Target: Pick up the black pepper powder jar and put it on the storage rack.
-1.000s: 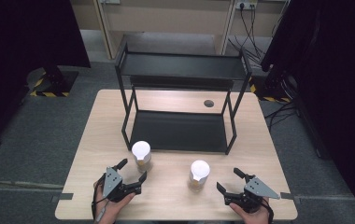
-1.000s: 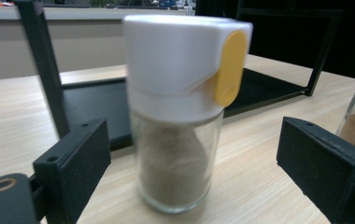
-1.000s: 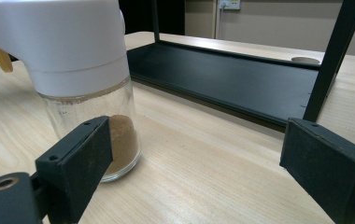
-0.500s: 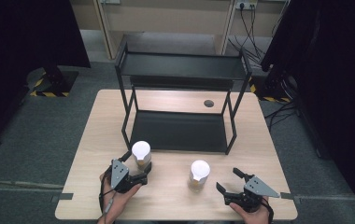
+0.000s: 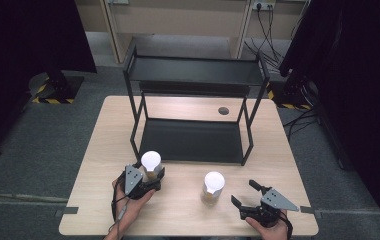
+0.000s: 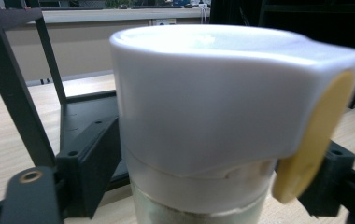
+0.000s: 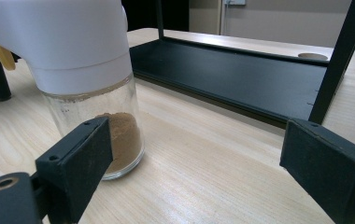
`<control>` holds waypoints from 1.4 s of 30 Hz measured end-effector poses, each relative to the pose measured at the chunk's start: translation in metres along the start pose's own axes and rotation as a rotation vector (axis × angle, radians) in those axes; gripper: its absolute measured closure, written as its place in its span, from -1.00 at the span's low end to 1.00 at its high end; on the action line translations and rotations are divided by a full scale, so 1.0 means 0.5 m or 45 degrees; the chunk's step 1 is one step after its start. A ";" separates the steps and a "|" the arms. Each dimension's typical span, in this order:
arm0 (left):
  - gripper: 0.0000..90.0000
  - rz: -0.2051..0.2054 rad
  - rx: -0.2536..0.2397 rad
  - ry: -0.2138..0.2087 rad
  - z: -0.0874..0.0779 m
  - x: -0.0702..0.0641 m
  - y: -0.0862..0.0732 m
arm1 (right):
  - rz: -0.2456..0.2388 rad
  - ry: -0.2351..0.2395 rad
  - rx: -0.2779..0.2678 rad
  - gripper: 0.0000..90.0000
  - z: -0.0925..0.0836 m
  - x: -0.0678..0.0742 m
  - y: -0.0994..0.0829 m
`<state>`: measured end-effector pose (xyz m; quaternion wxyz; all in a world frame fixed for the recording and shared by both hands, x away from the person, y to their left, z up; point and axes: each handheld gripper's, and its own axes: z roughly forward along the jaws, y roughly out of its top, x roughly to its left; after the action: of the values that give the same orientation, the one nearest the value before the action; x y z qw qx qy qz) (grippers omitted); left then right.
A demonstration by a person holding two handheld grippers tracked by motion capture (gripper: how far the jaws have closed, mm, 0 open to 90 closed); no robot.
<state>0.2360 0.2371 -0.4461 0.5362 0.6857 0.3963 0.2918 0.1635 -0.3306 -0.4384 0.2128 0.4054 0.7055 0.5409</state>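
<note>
Two glass jars with white lids, one two-tier black rack, one pale wooden table (image 5: 188,215). Left jar (image 5: 151,165): stands upright on the table just in front of the rack's front left leg, white lid on top; in the left gripper view the lid sits very close to the camera, with a yellow tab at its right edge and clear glass below. Left gripper (image 5: 150,183): held in the person's left hand at the jar; its jaws have just been closing, with the jar between them; the left gripper view shows one black jaw on each side of the glass, hard against it or very nearly so, contact not clear enough to call. Right jar (image 5: 213,187): stands upright on the table near the front edge, well apart from the left jar; brown powder fills its lower part in the right gripper view. Right gripper (image 5: 244,194): held in the person's right hand just right of that jar, jaws spread wide and holding nothing, the jar apart from them. Rack (image 5: 193,107): stands at mid table behind both jars, both tiers bare.
</note>
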 end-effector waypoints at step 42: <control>-0.32 -0.007 -0.177 0.016 -0.003 -0.007 0.153 | 0.030 -0.006 -0.005 -0.79 -0.001 -0.003 -0.001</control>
<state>0.2507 0.2264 -0.3718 0.5807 0.6439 0.3803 0.3216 0.1640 -0.3321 -0.4392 0.2089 0.4143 0.6992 0.5439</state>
